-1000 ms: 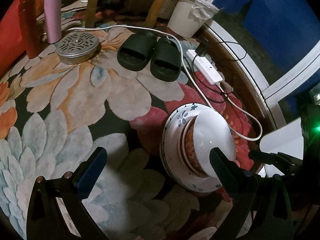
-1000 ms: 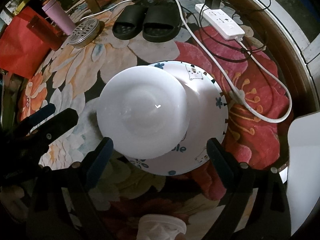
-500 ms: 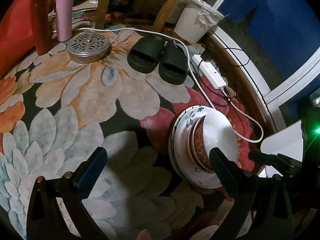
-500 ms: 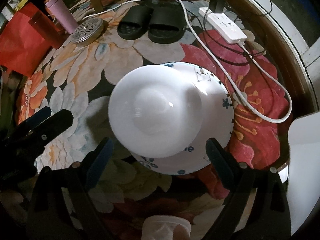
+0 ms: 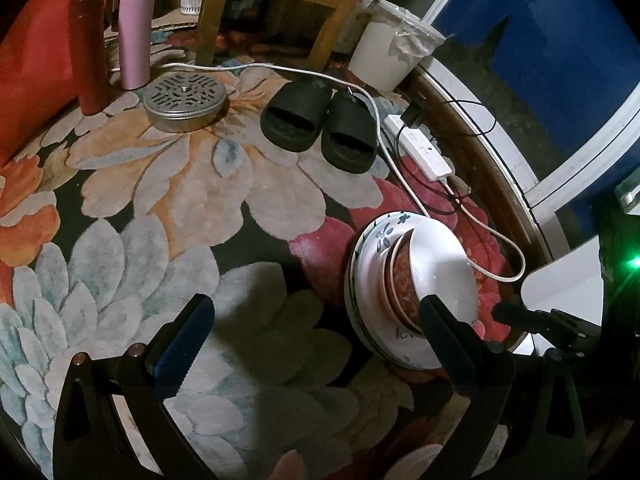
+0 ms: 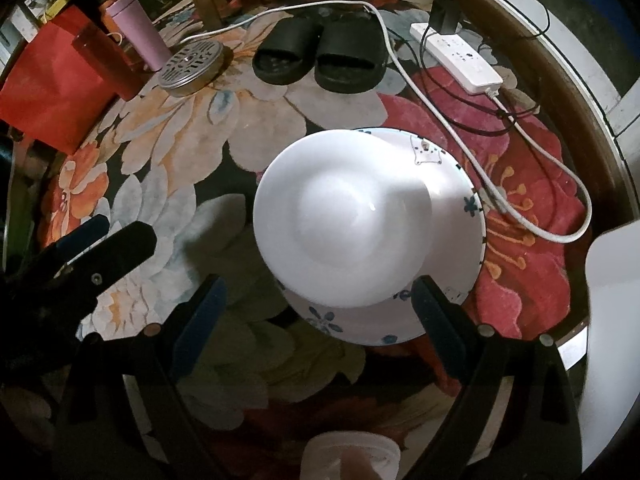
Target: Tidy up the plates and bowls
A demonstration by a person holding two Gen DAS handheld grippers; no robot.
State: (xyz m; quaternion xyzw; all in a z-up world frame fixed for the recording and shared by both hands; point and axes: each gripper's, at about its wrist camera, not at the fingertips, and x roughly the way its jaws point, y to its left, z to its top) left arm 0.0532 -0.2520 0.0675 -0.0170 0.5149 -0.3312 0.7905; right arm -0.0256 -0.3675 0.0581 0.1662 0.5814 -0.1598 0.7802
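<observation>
at the far left a red flask [image 5: 90,52] and a pink tumbler [image 5: 136,32] stand upright side by side on the flowered rug [image 5: 168,184], with a round perforated metal tin [image 5: 185,100] just to their right. the left gripper [image 5: 312,320] hangs over the near part of the rug, its fingers spread wide and holding nothing. further right, a pair of black slippers [image 5: 320,124] lies at the far side, and a white cable [image 5: 400,152] runs past them to a white power strip [image 5: 420,148] near the rug's curved wooden edge. the stack of dishes sits on the rug right of centre: a large plate with blue flowers [image 6: 452,200] at the bottom, a red-patterned bowl [image 5: 400,280] on it, and a plain white plate [image 6: 344,216] on top, tilted and overhanging to the left. the right gripper [image 6: 316,300] is just near of the stack, fingers wide apart and empty, its right fingertip [image 6: 424,292] close to the plates' near rim; whether it touches cannot be told.
</observation>
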